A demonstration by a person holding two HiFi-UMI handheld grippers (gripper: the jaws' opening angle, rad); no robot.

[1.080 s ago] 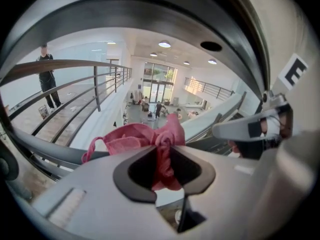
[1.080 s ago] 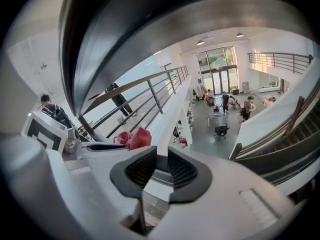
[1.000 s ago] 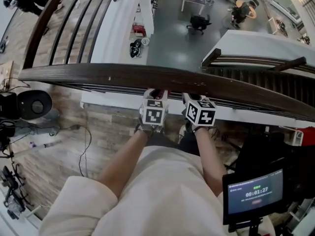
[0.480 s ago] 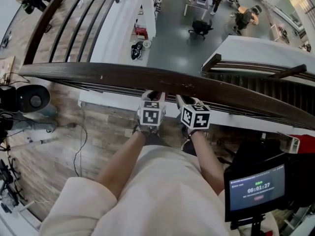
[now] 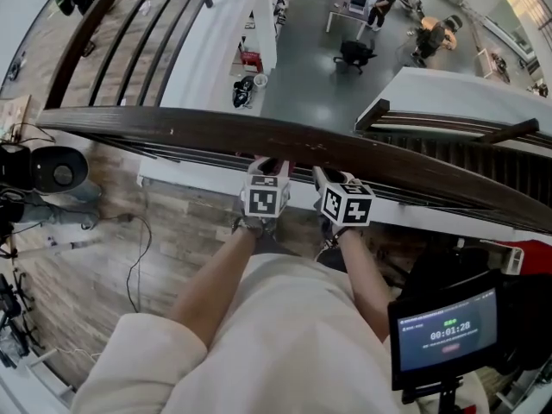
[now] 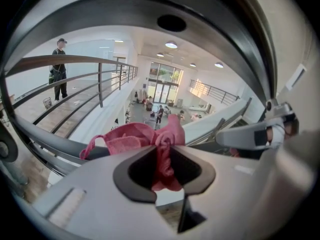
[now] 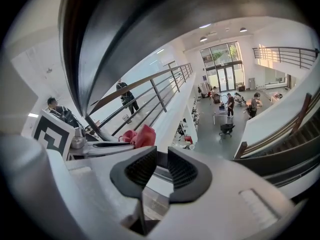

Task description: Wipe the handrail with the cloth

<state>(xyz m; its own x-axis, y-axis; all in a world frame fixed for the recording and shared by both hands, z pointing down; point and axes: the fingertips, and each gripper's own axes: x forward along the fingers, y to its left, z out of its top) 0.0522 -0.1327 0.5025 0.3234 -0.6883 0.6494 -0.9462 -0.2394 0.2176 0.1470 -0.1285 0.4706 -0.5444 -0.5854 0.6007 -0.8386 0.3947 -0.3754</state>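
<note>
The dark wooden handrail (image 5: 216,132) runs across the head view, and both grippers reach under its near side. My left gripper (image 6: 162,159) is shut on a bunched pink cloth (image 6: 130,140), which spills out past the jaw tips just below the handrail's underside (image 6: 150,19). Its marker cube (image 5: 265,199) shows in the head view, where the rail hides the jaws and cloth. My right gripper (image 7: 161,165) sits close to the right of it, its cube (image 5: 347,203) beside the left one. Its jaws stand a narrow gap apart with nothing between them. The cloth (image 7: 141,135) shows to its left.
Beyond the rail is a drop to a lower floor (image 5: 319,67) with desks and people. Metal railing bars (image 5: 129,50) run off at upper left, a stair rail (image 5: 466,115) at right. A timer screen (image 5: 444,333) stands at lower right, black camera gear (image 5: 47,171) at left.
Both grippers keep their place under the handrail, the left still holding the cloth. Only the head view has shifted slightly.
</note>
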